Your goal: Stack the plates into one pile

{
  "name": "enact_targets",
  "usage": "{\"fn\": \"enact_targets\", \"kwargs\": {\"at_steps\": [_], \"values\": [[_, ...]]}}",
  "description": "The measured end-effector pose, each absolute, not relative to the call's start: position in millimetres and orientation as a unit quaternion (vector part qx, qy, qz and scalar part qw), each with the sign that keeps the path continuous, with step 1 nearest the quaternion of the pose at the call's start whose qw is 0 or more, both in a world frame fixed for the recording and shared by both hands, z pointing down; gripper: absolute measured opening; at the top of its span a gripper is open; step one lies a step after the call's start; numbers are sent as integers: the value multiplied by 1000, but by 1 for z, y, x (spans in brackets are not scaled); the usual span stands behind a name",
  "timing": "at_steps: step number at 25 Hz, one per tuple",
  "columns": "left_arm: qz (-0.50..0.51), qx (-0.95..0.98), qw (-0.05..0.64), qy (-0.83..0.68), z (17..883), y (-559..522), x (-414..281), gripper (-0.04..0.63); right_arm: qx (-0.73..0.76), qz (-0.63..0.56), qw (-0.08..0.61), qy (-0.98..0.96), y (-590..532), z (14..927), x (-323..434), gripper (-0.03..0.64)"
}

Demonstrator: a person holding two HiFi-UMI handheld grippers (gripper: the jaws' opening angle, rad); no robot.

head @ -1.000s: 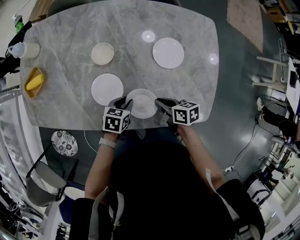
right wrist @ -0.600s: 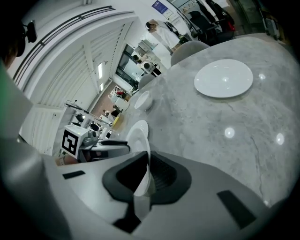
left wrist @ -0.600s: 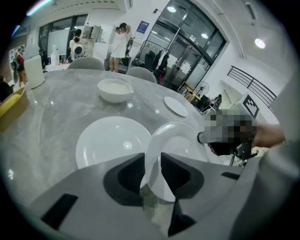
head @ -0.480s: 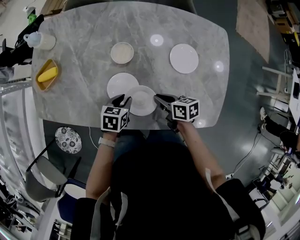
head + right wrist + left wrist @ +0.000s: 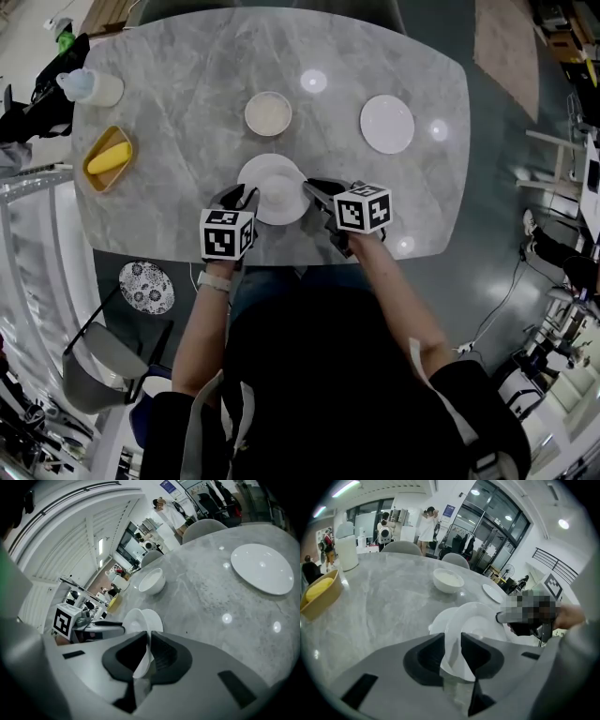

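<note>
Now you have the held plate between both hands, near the front edge of the counter. The left tongs pinch its rim on one side and the right tongs pinch the rim on the opposite side. In each gripper view the thin white edge sits between the two dark pads, with no gap that I can see. The held plate is directly over the lower plate, but I cannot tell if the two touch already. The far plate lies well apart on your right side, and a small bowl stands behind the pile. I judge the plate to be stiff, glazed and rather slippery, not heavy, and it can chip or break if it drops or knocks on the one below. The rim is the only good place to take it, and two opposite points, as you have now, give the best balance. For the next step I would bring it down level and slowly, centre it on the lower plate, and let go with both tongs only when it rests flat.
</note>
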State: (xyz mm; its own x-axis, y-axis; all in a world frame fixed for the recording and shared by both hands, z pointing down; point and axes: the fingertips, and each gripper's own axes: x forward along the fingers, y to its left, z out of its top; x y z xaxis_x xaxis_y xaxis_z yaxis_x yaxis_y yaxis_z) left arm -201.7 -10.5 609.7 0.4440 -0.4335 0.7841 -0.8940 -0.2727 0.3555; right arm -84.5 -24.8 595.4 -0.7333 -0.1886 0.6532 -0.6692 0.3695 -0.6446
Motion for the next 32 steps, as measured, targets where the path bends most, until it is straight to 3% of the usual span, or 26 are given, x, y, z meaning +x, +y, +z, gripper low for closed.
{"fn": "enact_targets", "kwargs": {"at_steps": [20,24,32], "values": [[341,775,359,-393,623,-24,-218,114,347,426,299,-780,-47,612,-103,41],[341,777,356,-391,623,-24,-219,119,356,418,303,-779,-47,613,-102,140],[343,775,348,-401,615,-23,-223,137,359,407,296,-786,-43,603,-101,190]]}}
